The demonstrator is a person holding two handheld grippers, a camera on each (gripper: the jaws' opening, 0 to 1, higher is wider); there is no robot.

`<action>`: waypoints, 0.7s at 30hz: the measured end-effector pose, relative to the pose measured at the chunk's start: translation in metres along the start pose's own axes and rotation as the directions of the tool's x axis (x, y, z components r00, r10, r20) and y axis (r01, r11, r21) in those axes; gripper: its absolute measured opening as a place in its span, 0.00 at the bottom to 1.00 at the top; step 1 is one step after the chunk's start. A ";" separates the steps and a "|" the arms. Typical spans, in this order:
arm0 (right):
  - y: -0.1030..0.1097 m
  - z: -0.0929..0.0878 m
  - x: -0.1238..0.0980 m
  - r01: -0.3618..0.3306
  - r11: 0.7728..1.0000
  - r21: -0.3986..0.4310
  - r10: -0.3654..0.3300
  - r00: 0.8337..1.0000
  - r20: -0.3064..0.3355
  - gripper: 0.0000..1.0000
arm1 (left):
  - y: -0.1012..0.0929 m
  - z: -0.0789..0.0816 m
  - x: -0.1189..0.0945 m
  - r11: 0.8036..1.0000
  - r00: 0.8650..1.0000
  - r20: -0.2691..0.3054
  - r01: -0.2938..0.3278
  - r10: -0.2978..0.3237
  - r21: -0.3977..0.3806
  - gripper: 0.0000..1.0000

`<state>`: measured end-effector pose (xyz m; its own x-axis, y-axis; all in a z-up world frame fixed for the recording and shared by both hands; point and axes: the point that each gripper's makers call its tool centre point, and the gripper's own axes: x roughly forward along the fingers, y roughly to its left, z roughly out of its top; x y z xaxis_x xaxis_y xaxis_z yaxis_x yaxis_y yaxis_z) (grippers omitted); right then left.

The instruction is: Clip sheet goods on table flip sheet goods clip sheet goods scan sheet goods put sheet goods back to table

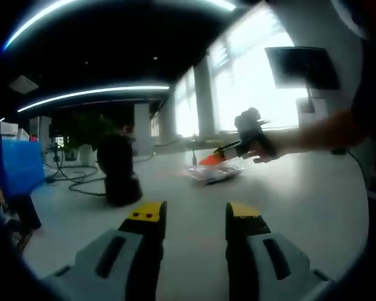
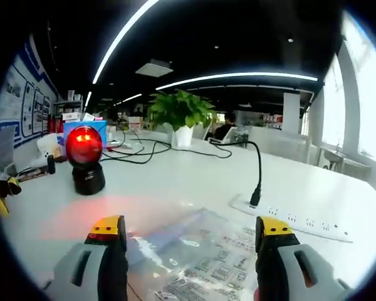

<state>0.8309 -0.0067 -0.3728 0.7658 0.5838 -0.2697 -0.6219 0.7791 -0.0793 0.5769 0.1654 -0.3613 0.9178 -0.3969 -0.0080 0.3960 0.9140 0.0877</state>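
White table (image 2: 194, 188) fills this office. Both claws sit wide open, holding nothing. The right gripper (image 2: 191, 235) hovers over the clear sheet goods (image 2: 200, 257), whose near end is cut off. The left gripper (image 1: 193, 219) is well apart. A scanner (image 2: 84, 158) glows red nearby.

A potted green plant (image 2: 180, 113) in a white pot stands near the far side of the white table (image 2: 194, 182), and black cables (image 2: 144, 150) trail across the tabletop in front of it. A white power strip (image 2: 294, 221) lies on the table to the right, a black cord (image 2: 258, 172) plugged into it and arching upward. A blue box (image 2: 88, 128) sits at the far left edge beside posters on the wall (image 2: 22, 106). In the left gripper view, bright windows (image 1: 250, 75) fill the far wall, a dark monitor (image 1: 302, 68) stands before them, and a blue bin (image 1: 14, 164) sits at the left
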 end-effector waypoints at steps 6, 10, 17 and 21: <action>0.002 -0.019 0.001 -0.005 1.000 0.017 0.006 0.999 -0.042 0.80 | -0.001 0.001 0.000 1.000 1.000 0.004 -0.001 0.001 -0.003 0.30; 0.006 -0.029 0.002 -0.012 1.000 0.002 0.013 0.997 -0.070 0.80 | -0.001 0.001 0.000 1.000 1.000 0.003 0.000 0.000 -0.003 0.30; 0.010 -0.032 0.001 -0.018 1.000 0.015 0.020 0.997 -0.078 0.80 | 0.000 0.001 0.000 1.000 1.000 0.001 -0.002 0.002 -0.005 0.30; 0.008 -0.036 0.002 -0.025 0.999 0.031 0.028 0.996 -0.086 0.79 | 0.001 0.000 0.001 1.000 1.000 -0.001 -0.003 0.003 -0.005 0.30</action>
<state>0.8215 -0.0073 -0.4086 0.7313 0.5834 -0.3534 -0.6355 0.7709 -0.0424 0.5777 0.1657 -0.3612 0.9191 -0.3939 -0.0082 0.3932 0.9157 0.0831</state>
